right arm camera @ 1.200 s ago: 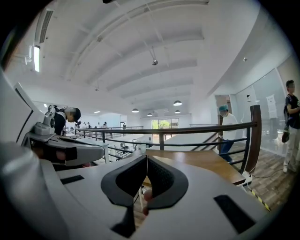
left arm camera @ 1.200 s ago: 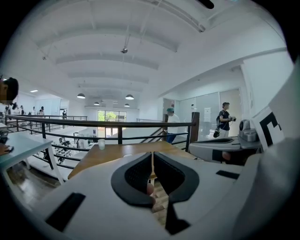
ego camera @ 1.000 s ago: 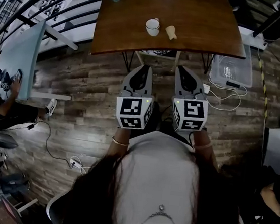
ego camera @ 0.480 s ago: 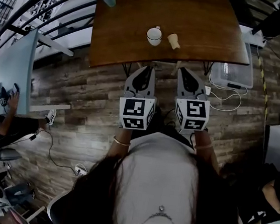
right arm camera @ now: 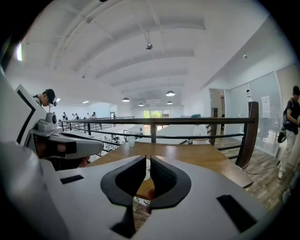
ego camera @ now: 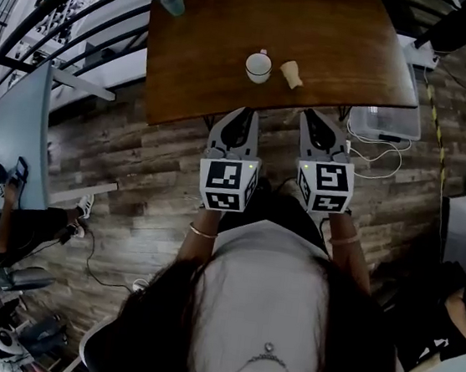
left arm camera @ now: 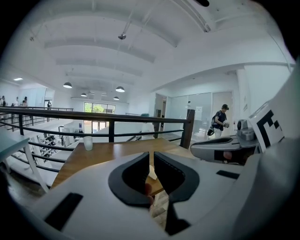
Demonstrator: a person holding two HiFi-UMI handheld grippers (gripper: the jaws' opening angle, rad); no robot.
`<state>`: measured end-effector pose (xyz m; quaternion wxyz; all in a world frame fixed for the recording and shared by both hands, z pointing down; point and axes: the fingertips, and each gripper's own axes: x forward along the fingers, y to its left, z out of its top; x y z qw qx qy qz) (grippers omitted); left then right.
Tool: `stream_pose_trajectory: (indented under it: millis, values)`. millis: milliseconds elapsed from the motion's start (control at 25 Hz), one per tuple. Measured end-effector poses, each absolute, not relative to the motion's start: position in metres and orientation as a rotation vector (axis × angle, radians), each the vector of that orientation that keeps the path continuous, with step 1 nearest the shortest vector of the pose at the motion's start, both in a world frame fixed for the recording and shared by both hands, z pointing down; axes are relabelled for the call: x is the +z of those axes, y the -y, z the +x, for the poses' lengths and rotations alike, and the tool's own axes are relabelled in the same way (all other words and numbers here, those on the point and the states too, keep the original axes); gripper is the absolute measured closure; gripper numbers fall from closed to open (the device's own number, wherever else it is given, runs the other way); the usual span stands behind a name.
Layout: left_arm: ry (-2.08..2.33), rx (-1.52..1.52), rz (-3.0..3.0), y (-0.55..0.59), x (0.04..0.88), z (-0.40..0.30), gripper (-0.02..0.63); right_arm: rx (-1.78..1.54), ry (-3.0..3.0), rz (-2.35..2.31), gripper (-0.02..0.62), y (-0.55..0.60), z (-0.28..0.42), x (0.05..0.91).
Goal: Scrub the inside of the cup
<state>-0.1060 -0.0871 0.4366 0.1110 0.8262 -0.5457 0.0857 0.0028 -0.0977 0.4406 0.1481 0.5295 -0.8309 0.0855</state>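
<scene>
Upper left of the frame, a clear glass (ego camera: pixel 172 2) sits on the tabletop (ego camera: pixel 360 45), out of play. Below, the left gripper (ego camera: pixel 241 115) hangs at the near edge, jaws pressed together on nothing. Centre top: the white cup (ego camera: pixel 259 66), upright, a small tan piece (ego camera: pixel 291 73) just beside it (the scrubber, I'd guess). The right gripper (ego camera: pixel 315 117) is the same, jaws together and empty. Both must open before reaching, one steadying the cup.
</scene>
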Motion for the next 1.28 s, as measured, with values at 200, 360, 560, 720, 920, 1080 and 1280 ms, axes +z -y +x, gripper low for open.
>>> stream_pose_trajectory:
  millis: [200,360,560,720,920,1080,1280]
  values:
    - [1.581,0.257,2.425,0.101,0.444,-0.109,0.572,0.227,2.361,1.514,0.557,0.113,0.005,0.444]
    - [1.576,0.255,2.418,0.11,0.45,-0.108,0.555,0.232,2.349,1.506,0.557,0.125,0.009,0.451]
    - [1.57,0.267,2.4,0.128,0.46,-0.105,0.532,0.268,2.352,1.472,0.555,0.147,0.008,0.463]
    - [1.567,0.279,2.377,0.144,0.474,-0.104,0.507,0.286,2.345,1.443,0.555,0.164,0.007,0.476]
    - [1.566,0.318,2.346,0.164,0.499,-0.102,0.471,0.332,2.338,1.399,0.535,0.183,0.009,0.496]
    - [1.578,0.338,2.316,0.182,0.518,-0.106,0.443,0.378,2.335,1.358,0.482,0.197,0.006,0.515]
    - [1.604,0.359,2.292,0.206,0.537,-0.106,0.402,0.411,2.314,1.335,0.461,0.216,0.01,0.538]
